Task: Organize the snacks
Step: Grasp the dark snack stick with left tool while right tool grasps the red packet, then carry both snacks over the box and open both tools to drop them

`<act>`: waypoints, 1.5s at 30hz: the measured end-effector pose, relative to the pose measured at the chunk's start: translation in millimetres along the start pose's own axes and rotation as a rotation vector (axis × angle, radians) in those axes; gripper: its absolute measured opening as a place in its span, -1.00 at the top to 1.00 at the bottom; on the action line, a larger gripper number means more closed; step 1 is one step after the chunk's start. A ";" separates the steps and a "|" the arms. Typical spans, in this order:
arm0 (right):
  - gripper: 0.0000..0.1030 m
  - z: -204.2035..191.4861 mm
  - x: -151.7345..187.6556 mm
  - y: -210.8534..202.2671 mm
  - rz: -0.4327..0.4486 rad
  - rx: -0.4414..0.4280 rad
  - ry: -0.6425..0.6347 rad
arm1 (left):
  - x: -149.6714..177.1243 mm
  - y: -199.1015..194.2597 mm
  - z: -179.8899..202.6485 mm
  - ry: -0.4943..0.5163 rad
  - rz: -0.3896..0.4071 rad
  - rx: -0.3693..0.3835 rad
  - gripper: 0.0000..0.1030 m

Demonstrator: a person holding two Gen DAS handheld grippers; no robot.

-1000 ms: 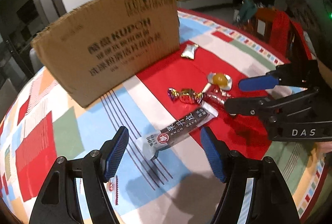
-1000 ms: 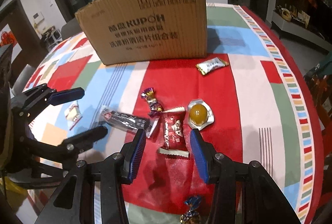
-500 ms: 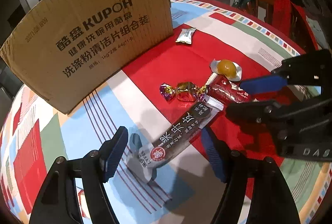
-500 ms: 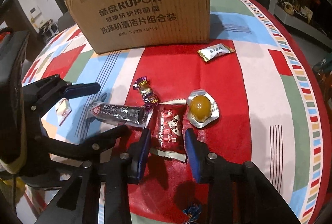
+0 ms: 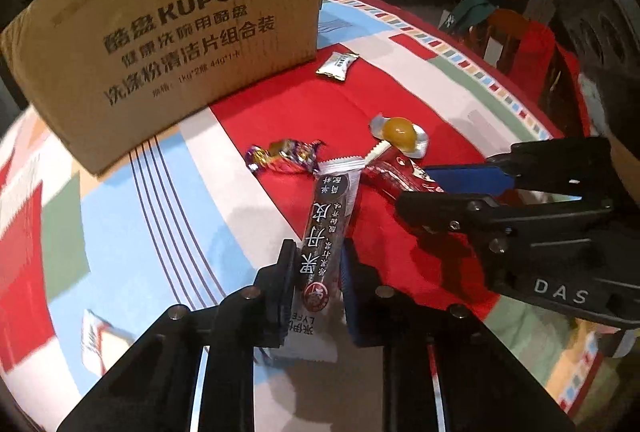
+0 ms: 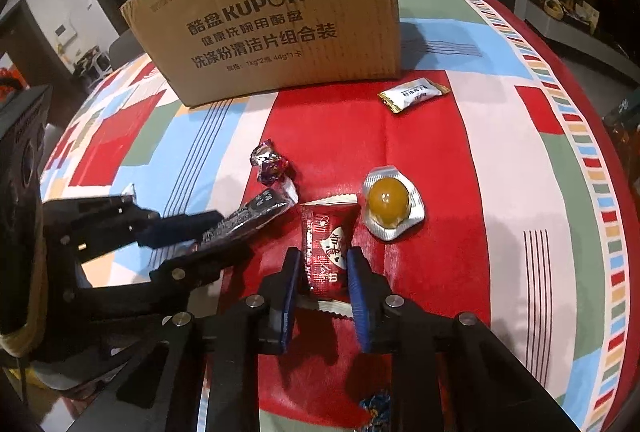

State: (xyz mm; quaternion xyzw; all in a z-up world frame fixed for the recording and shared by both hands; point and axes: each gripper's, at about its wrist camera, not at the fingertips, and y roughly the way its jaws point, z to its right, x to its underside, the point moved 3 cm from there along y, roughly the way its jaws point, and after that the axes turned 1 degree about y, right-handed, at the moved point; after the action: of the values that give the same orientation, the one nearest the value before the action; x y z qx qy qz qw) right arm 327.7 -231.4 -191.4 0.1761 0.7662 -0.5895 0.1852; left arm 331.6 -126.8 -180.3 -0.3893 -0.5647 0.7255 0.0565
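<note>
Left wrist view: I read KUPOH on the cardboard box [image 5: 168,28] beyond my fingers. My left gripper [image 5: 316,272] now pinches the dark snack bar [image 5: 326,228]; my right gripper [image 6: 322,272] has narrowed onto the red packet [image 6: 324,248]; both were wide before.

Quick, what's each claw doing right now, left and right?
Left claw: shut on the dark snack bar.
Right claw: closed around the red snack packet, pads at both its sides.

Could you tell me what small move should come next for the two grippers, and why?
Probably lift both: the left hand-held gripper is shut on the dark snack bar, the right hand-held gripper on the red packet, and the cardboard box stands behind.
</note>
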 end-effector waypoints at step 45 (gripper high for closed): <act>0.53 -46.5 -138.1 -120.4 0.387 -0.092 -0.039 | -102.0 -153.0 -72.2 -0.218 0.410 -0.118 0.65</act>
State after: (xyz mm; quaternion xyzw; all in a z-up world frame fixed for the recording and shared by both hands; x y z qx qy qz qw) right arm 385.5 -222.6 -11.6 0.2997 0.7406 -0.5106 0.3178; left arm 392.7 -69.5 -1.3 -0.4175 -0.5182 0.7253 -0.1763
